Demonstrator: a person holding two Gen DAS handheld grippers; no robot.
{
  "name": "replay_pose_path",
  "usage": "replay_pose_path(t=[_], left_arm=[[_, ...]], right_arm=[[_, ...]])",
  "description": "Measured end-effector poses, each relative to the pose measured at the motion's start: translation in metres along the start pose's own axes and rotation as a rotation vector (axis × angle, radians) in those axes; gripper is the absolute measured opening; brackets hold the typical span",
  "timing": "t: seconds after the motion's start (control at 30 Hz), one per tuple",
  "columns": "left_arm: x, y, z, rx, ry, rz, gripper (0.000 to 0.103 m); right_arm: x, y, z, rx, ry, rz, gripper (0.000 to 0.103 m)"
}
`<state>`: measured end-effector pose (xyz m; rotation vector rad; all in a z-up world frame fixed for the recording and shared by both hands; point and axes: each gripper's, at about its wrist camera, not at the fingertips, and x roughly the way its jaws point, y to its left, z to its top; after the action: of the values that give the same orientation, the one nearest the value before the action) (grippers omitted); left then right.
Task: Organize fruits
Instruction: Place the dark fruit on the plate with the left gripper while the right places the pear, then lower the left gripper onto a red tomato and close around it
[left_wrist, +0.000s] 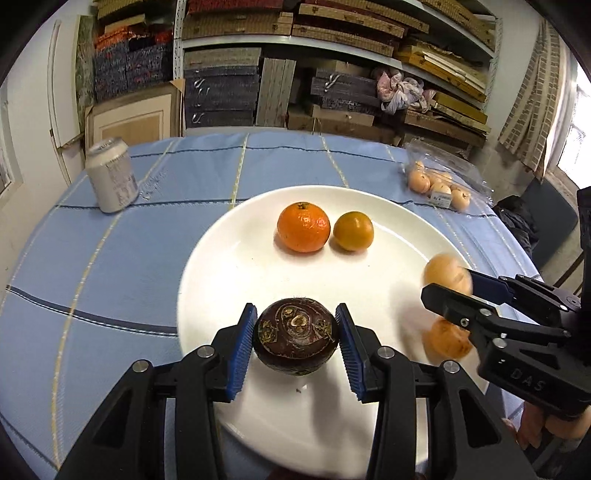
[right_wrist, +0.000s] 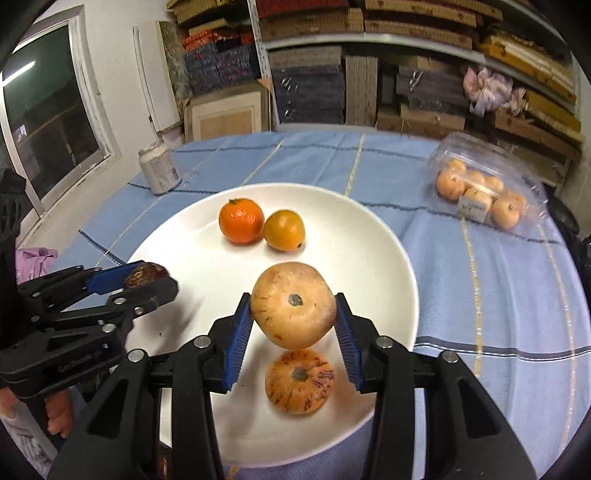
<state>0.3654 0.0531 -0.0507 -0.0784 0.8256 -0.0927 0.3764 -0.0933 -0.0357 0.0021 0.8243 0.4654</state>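
The left gripper has its jaws closed on a dark brown round fruit, its blue pads pressing both sides, and holds it over the near part of a white plate that sits on a worktop covered by a blue checked cloth. The right gripper has its jaws clamped on a pale tan fruit, raised above the plate's near right area. Directly beneath it, resting on the plate, lies a second tan fruit with reddish streaks. Toward the far side of the plate an orange mandarin and a smaller yellow-orange fruit sit touching each other. Near the far left edge of the worktop stands a silver can, upright. Near the far right edge lies a clear plastic box holding several more pale fruits. Behind the worktop, shelves carry stacked flat boxes.
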Motion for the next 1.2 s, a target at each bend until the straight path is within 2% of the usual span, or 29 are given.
replay_pose_path(t=[0.03, 0.1, 0.23, 0.3, 0.33, 0.37, 0.47, 0.53, 0.6, 0.67, 0.73, 0.8, 0.87, 0.93, 1.0, 1.2], left_arm=[[0.000, 0.000, 0.000, -0.004, -0.004, 0.000, 0.046], [-0.005, 0.001, 0.001, -0.013, -0.022, -0.001, 0.050], [-0.043, 0.009, 0.009, -0.052, -0.087, 0.001, 0.065], [-0.072, 0.014, 0.009, -0.070, -0.132, 0.002, 0.070], [-0.087, 0.016, 0.008, -0.073, -0.153, 0.009, 0.072], [-0.100, 0.017, 0.005, -0.074, -0.171, 0.017, 0.073], [-0.139, 0.016, -0.017, -0.060, -0.216, 0.051, 0.075], [-0.160, 0.014, -0.044, -0.040, -0.239, 0.088, 0.087], [-0.171, 0.012, -0.072, -0.035, -0.262, 0.122, 0.091], [-0.174, 0.010, -0.094, -0.028, -0.262, 0.131, 0.091], [-0.171, 0.007, -0.123, -0.034, -0.239, 0.111, 0.091], [-0.167, 0.004, -0.147, -0.039, -0.213, 0.089, 0.091], [-0.165, 0.000, -0.161, -0.021, -0.199, 0.097, 0.091], [-0.170, -0.003, -0.166, -0.001, -0.200, 0.093, 0.091], [-0.174, -0.001, -0.169, -0.003, -0.216, 0.103, 0.091], [-0.153, 0.002, -0.167, -0.008, -0.095, 0.120, 0.091]], right_arm=[[-0.005, 0.000, 0.000, 0.008, -0.018, -0.003, 0.050], [-0.019, -0.001, 0.003, 0.020, -0.046, 0.004, 0.051], [-0.083, 0.005, 0.012, 0.027, -0.181, 0.049, 0.052], [-0.124, 0.011, 0.009, 0.007, -0.270, 0.047, 0.061], [-0.141, 0.015, 0.003, 0.001, -0.304, 0.045, 0.067], [-0.155, 0.016, -0.004, -0.005, -0.325, 0.047, 0.069], [-0.178, 0.019, -0.037, -0.016, -0.350, 0.032, 0.070], [-0.186, 0.017, -0.065, -0.015, -0.371, -0.005, 0.073], [-0.189, 0.013, -0.098, 0.004, -0.395, -0.021, 0.076], [-0.187, 0.009, -0.133, 0.013, -0.416, -0.042, 0.077], [-0.182, 0.010, -0.152, 0.001, -0.383, -0.081, 0.078], [-0.183, 0.013, -0.163, -0.011, -0.366, -0.051, 0.078], [-0.193, 0.018, -0.169, -0.029, -0.410, -0.028, 0.084], [-0.198, 0.022, -0.172, -0.043, -0.436, -0.019, 0.088], [-0.195, 0.023, -0.173, -0.050, -0.417, -0.017, 0.088], [-0.193, 0.020, -0.172, -0.020, -0.394, -0.013, 0.088]])
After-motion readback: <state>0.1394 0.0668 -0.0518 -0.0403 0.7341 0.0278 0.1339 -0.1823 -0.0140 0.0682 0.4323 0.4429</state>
